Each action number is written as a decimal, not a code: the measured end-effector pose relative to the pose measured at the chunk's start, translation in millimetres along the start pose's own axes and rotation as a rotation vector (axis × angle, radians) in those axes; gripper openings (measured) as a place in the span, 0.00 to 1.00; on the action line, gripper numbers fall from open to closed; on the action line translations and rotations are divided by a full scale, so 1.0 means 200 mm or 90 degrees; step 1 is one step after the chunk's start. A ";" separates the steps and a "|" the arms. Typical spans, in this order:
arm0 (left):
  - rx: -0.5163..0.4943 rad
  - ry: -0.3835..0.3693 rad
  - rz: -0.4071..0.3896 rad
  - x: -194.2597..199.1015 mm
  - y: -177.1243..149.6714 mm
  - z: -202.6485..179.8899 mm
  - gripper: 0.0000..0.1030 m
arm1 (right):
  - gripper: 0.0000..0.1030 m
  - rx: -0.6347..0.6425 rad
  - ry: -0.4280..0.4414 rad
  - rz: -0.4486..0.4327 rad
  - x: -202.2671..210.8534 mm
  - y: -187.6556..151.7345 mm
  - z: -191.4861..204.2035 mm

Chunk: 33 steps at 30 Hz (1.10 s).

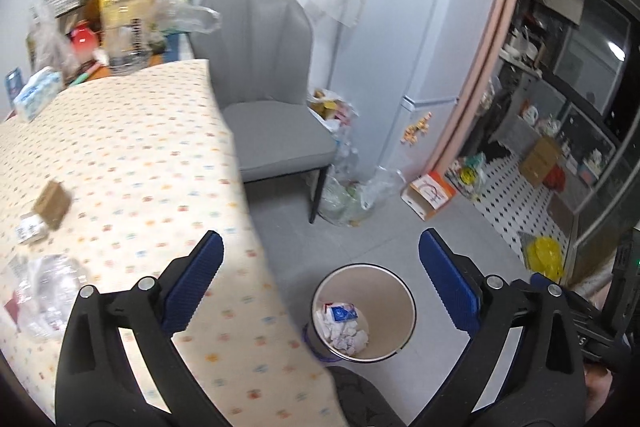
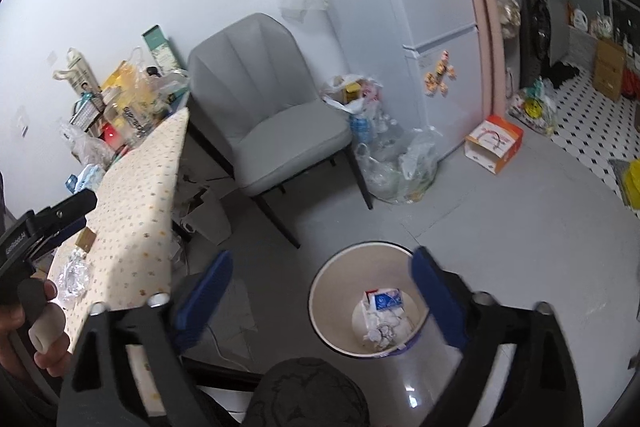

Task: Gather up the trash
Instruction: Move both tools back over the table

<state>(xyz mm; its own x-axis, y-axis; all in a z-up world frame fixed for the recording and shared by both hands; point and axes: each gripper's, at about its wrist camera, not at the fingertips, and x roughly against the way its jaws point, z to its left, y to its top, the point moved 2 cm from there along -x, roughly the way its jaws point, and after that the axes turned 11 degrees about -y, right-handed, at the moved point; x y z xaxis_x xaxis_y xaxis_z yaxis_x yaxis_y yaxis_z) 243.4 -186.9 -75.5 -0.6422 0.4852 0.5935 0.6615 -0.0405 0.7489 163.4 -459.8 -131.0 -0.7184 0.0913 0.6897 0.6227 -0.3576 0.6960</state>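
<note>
Left wrist view: left gripper (image 1: 320, 259) fingers wide apart, nothing between them, blue pads facing in. Left finger (image 1: 192, 287) hangs over the tabletop (image 1: 132, 147) edge, right finger (image 1: 450, 283) over the floor (image 1: 400, 235). Trash bin (image 1: 404, 307) at 6 o'clock, standing on the floor just beside the tabletop edge, open top. Inside it: crumpled white paper (image 1: 348, 337) and a small blue-white carton (image 1: 340, 311). Trash on the tabletop at 8–9 o'clock: brown cardboard piece (image 1: 52, 205), touching or just beside a small crumpled white wrapper (image 1: 30, 231); crumpled clear plastic (image 1: 48, 295) near the lower left. Tissue pack (image 1: 38, 93) at 10 o'clock, clutter pile behind it. Grey chair (image 1: 264, 87) at 12 o'clock, fridge (image 1: 420, 27) at 1 o'clock, orange-white box (image 1: 428, 195) on the floor at 3 o'clock.

Right wrist view: right gripper (image 2: 320, 287) fingers also spread wide, holding nothing. Right finger (image 2: 438, 299) overlaps the trash bin (image 2: 332, 291) rim at 5 o'clock; left finger (image 2: 204, 299) over the floor beside the tabletop (image 2: 136, 211). Bin holds the crumpled white paper (image 2: 384, 327) and the carton (image 2: 386, 301). Left gripper's black body (image 2: 44, 223) at 9 o'clock, a hand (image 2: 38, 331) on its handle at 8 o'clock. Crumpled clear plastic (image 2: 74, 275) on the tabletop at 8 o'clock. Grey chair (image 2: 272, 107) centre, clear bags of bottles (image 2: 396, 159) beside it on the floor at 2 o'clock.
</note>
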 end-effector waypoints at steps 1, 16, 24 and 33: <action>0.005 0.004 -0.007 0.03 0.00 0.03 0.94 | 0.93 0.008 0.005 0.000 0.01 0.00 0.04; 0.095 0.037 -0.067 0.40 -0.10 0.45 0.94 | 0.93 0.096 0.038 0.001 0.10 -0.03 0.49; 0.125 0.054 -0.088 0.54 -0.18 0.62 0.94 | 0.93 0.137 0.054 -0.009 0.16 -0.07 0.71; 0.152 0.089 -0.098 0.70 -0.28 0.81 0.94 | 0.93 0.167 0.082 -0.004 0.17 -0.13 0.90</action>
<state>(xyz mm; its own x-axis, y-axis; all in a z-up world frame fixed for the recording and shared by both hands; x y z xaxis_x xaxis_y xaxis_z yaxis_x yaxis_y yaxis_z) 178.0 24.9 -82.3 -0.7778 0.3439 0.5261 0.6141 0.2376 0.7526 177.8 -279.7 -89.8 -0.7460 -0.0325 0.6651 0.6644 -0.1034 0.7402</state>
